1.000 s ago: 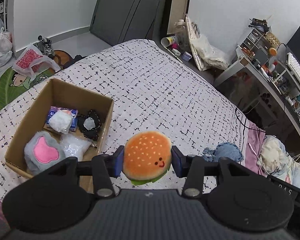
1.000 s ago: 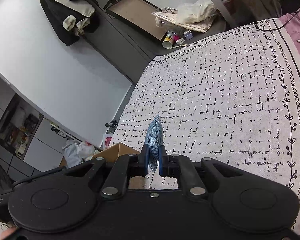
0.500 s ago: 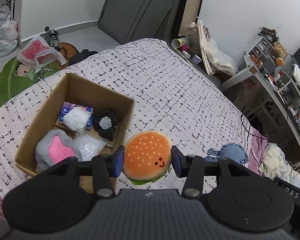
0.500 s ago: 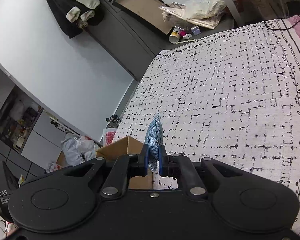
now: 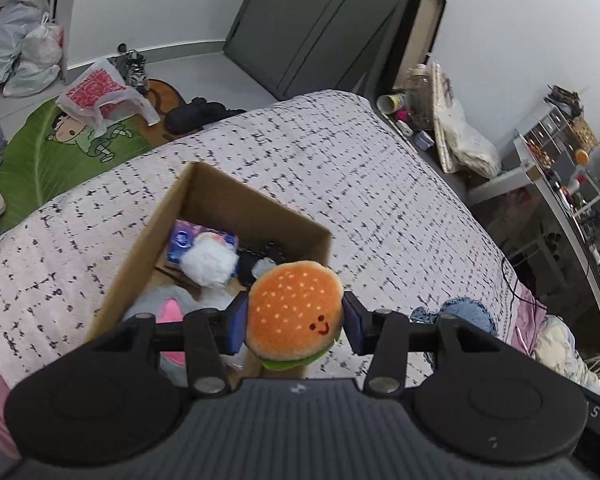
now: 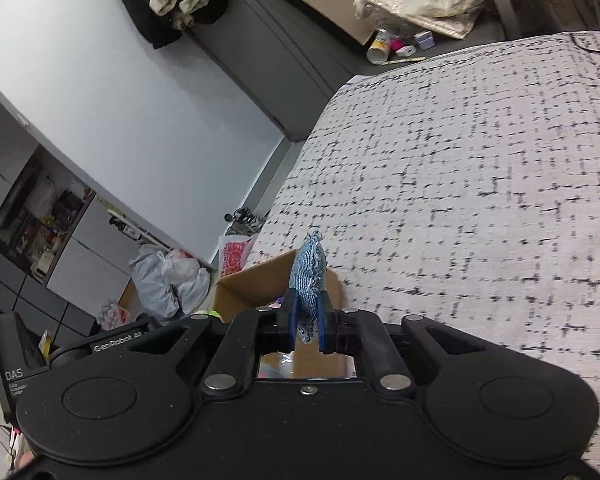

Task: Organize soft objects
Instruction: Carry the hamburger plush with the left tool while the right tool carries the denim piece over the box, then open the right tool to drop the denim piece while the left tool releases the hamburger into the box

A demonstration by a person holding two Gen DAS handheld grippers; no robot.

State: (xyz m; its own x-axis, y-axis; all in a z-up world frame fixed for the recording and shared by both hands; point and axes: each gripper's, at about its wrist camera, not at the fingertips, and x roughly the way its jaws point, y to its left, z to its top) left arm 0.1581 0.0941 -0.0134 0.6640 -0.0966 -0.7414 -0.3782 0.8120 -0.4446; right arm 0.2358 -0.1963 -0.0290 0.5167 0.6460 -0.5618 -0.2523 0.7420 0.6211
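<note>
My left gripper [image 5: 295, 320] is shut on a plush hamburger [image 5: 294, 314] with an orange bun and a small smile, held over the near right corner of an open cardboard box [image 5: 140, 248] on the bed. Inside the box lie a white fluffy ball [image 5: 209, 261], a blue packet [image 5: 184, 238], a black item and a grey-and-pink plush [image 5: 170, 310]. My right gripper [image 6: 309, 312] is shut on a flat blue denim piece [image 6: 307, 276], which stands upright between the pads. Beyond it the same box [image 6: 252, 288] shows. The denim piece [image 5: 466, 310] also peeks out at the right of the left wrist view.
The bed [image 5: 340, 184] wears a white cover with black dashes. Bags [image 5: 24, 52], a green mat [image 5: 60, 136] and shoes lie on the floor beyond the bed's end. A cluttered desk [image 5: 560, 184] stands at the right, dark wardrobes [image 5: 312, 28] behind.
Both grippers have travelled toward the box, which now sits closer and more central in each view. The hamburger now hangs over the box's corner. Both grips are unchanged.
</note>
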